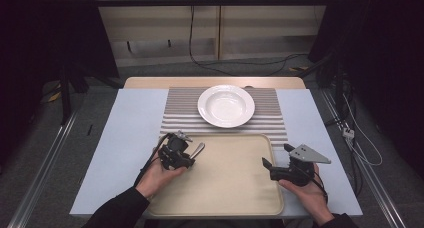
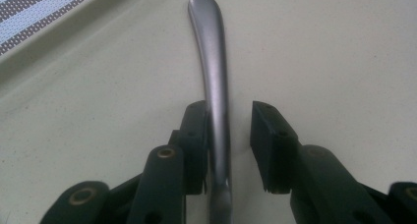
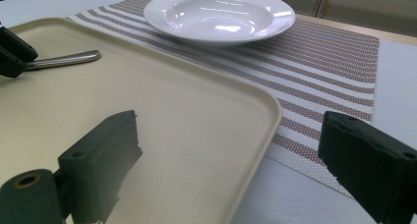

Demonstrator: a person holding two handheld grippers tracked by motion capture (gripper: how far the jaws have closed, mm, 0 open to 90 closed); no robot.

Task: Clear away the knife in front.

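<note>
A metal utensil handle [image 1: 198, 149] lies on the beige tray [image 1: 225, 188] near its far left corner. In the left gripper view the handle [image 2: 211, 62] runs up between the jaws of my left gripper [image 2: 228, 108]. It rests against the left pad, and a clear gap separates it from the right pad, so the grip is open. The rest of the utensil is hidden under the gripper. My left gripper [image 1: 191, 159] sits low over the tray's left side. My right gripper [image 1: 277, 155] hovers at the tray's right edge with its jaws wide open and empty [image 3: 228, 118].
A white deep plate [image 1: 226, 105] stands empty on a striped placemat [image 1: 270, 118] beyond the tray. A pale blue sheet [image 1: 125, 138] covers the table to both sides. Cables trail on the floor behind the table and at its right.
</note>
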